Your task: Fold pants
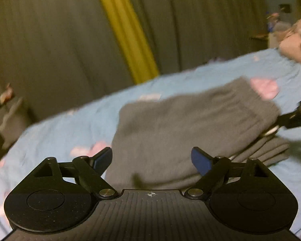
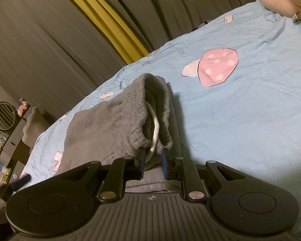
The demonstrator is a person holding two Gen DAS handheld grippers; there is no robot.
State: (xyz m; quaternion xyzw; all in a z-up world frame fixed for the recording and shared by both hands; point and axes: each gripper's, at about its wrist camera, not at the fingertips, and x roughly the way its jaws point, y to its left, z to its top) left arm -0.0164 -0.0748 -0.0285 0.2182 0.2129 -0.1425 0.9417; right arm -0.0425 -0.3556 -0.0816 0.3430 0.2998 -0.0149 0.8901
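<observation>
Two grippers over the bed. Left gripper (image 1: 151,158): fingers spread wide, grasping nothing, hovering low above the near edge of the grey pants (image 1: 190,124); view blurred. Right gripper (image 2: 153,163): blue pads (image 2: 165,165) clenched on the ribbed waistband (image 2: 150,108), white drawstring (image 2: 155,132) hanging between them, band lifted off the sheet. Pants lie folded in layers on the blue mushroom-print bedsheet (image 2: 250,110). Bare sheet to the right and beyond the pants; grey curtain (image 2: 40,40) with yellow strip (image 2: 114,30) bounds the far edge.
</observation>
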